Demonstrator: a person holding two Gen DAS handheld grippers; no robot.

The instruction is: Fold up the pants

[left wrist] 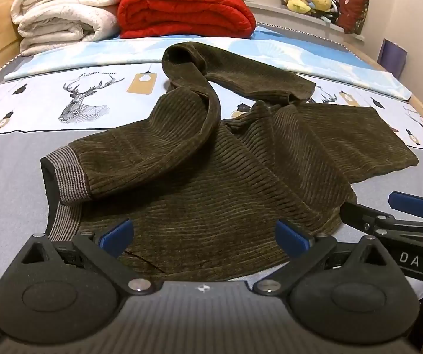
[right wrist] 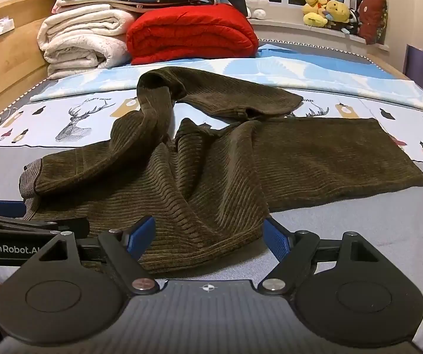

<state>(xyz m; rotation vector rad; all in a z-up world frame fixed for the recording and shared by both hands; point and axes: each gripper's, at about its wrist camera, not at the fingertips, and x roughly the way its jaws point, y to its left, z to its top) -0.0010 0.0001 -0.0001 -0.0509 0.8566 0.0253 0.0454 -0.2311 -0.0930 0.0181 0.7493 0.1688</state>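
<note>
The left gripper point(left wrist: 204, 237) stands with fingers wide, holding nothing, over the near waist edge of the pants point(left wrist: 211, 159). The right gripper point(right wrist: 208, 237) is likewise spread wide and empty, straddling the near cloth. The brown corduroy pants lie crumpled on the bed point(right wrist: 359, 236), one leg looped toward 12 o'clock, the other stretched toward 2 o'clock. A red blanket point(left wrist: 186, 11) sits beyond at 12.

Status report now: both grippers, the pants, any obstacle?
Left gripper open, right gripper open, both empty at near edge of pants. Pants crumpled on bed, one leg twisted over. Nothing in the way.
</note>
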